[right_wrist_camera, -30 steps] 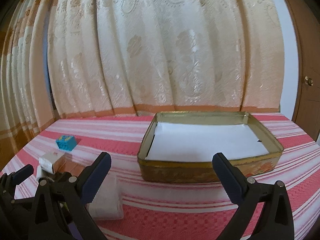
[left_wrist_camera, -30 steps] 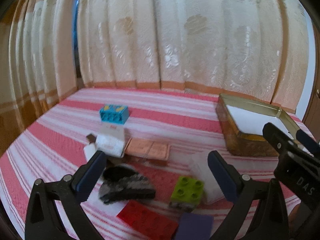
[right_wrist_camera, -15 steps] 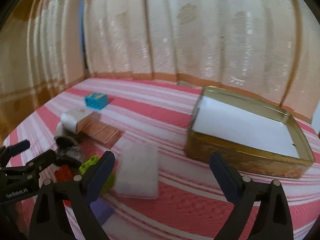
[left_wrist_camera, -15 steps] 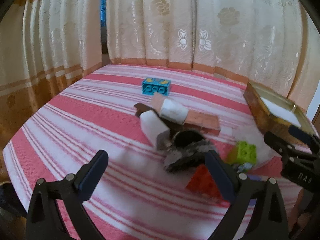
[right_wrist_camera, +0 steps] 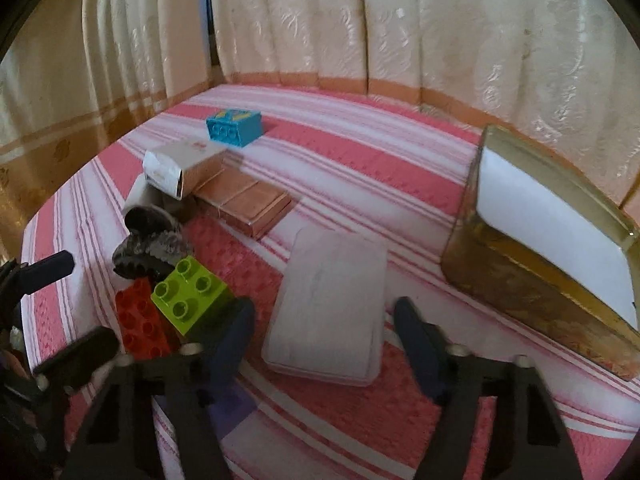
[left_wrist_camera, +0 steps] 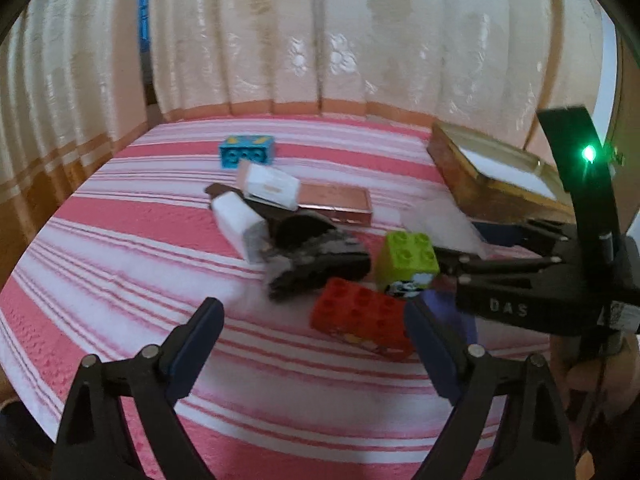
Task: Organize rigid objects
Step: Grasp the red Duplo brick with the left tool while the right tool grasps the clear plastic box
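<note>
Loose objects lie on a red-and-white striped cloth: a green brick [left_wrist_camera: 409, 258] [right_wrist_camera: 188, 295], a red brick [left_wrist_camera: 362, 319] [right_wrist_camera: 143, 330], a blue brick [left_wrist_camera: 247, 151] [right_wrist_camera: 234, 127], a dark hair claw [left_wrist_camera: 316, 258] [right_wrist_camera: 150, 246], a white carton [left_wrist_camera: 270, 186] [right_wrist_camera: 182, 166], a copper flat box [left_wrist_camera: 336, 202] [right_wrist_camera: 250, 204] and a clear flat case [right_wrist_camera: 332, 306]. A gold tin [left_wrist_camera: 496, 178] [right_wrist_camera: 548, 236] lined with white paper stands at the right. My left gripper [left_wrist_camera: 314, 334] is open and empty, just before the red brick. My right gripper [right_wrist_camera: 324, 320] is open and empty, its fingers straddling the near end of the clear case.
Cream patterned curtains close off the back and left. The cloth's front edge drops off near the left gripper. A purple flat piece [right_wrist_camera: 228, 408] lies under the right gripper's left finger. The right gripper's body [left_wrist_camera: 540, 280] reaches in from the right, close to the green brick.
Both grippers have swung and moved toward the pile of objects. The right gripper has turned from the tin to the clear case. Nothing on the cloth has moved.
</note>
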`<state>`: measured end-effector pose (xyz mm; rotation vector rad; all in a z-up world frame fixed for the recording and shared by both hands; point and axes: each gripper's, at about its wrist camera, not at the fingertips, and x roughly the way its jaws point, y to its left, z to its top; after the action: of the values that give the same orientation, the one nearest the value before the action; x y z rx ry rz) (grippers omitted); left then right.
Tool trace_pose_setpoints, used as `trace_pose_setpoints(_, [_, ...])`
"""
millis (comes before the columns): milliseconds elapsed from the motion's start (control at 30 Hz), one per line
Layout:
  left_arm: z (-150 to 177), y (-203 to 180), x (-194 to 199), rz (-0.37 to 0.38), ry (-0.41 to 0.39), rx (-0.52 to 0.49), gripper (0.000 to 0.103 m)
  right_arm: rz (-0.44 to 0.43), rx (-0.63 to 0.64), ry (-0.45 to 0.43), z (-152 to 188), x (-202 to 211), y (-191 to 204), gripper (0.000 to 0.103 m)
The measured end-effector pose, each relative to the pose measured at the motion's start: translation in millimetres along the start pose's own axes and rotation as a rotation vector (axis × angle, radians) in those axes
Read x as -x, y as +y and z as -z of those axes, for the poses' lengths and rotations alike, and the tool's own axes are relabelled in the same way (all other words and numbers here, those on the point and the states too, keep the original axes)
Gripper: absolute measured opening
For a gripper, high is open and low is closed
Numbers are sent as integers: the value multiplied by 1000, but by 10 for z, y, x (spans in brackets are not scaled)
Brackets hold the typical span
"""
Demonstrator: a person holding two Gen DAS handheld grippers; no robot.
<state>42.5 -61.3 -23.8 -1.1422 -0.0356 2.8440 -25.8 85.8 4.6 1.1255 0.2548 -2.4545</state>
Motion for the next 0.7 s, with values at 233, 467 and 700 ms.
trace_pose_setpoints(233, [-47, -92, -247, 57, 89, 50, 93, -39, -55, -39, 57, 74, -151, 58])
trace_pose_setpoints(467, [-41, -208, -372, -16, 115, -8, 83, -39, -95, -64, 90, 129, -300, 58])
trace_pose_setpoints(700, [-27, -89, -283, 26, 78, 4, 64, -36, -93, -105, 107, 185, -298, 58])
